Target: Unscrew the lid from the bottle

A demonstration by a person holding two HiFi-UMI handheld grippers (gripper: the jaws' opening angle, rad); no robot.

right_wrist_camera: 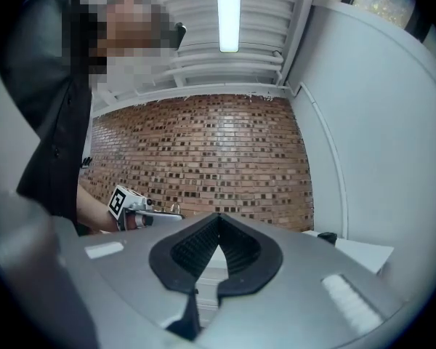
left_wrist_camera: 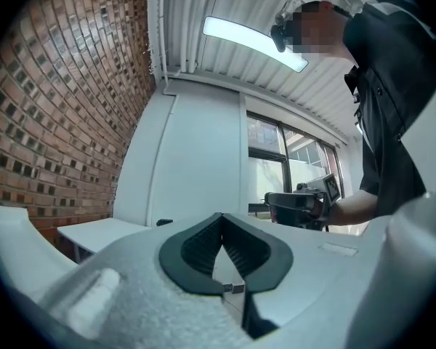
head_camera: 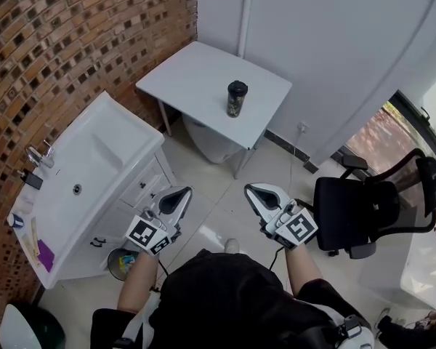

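White table (head_camera: 196,78) bears the bottle (head_camera: 237,99), print illegible — left hand-held gripper (head_camera: 182,194), right hand-held gripper (head_camera: 253,192) closed, empty.

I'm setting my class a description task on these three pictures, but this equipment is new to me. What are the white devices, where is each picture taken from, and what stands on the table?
There is no robot: a person holds a white two-jaw tool in each hand, the left gripper and the right gripper. The downward picture comes from a camera on the person's head. The other two come from cameras riding on each gripper, looking along its jaws. Both pairs of jaws are shut on nothing. On the small white table stands a dark cylindrical bottle with a black lid, untouched. A white washbasin is at left.
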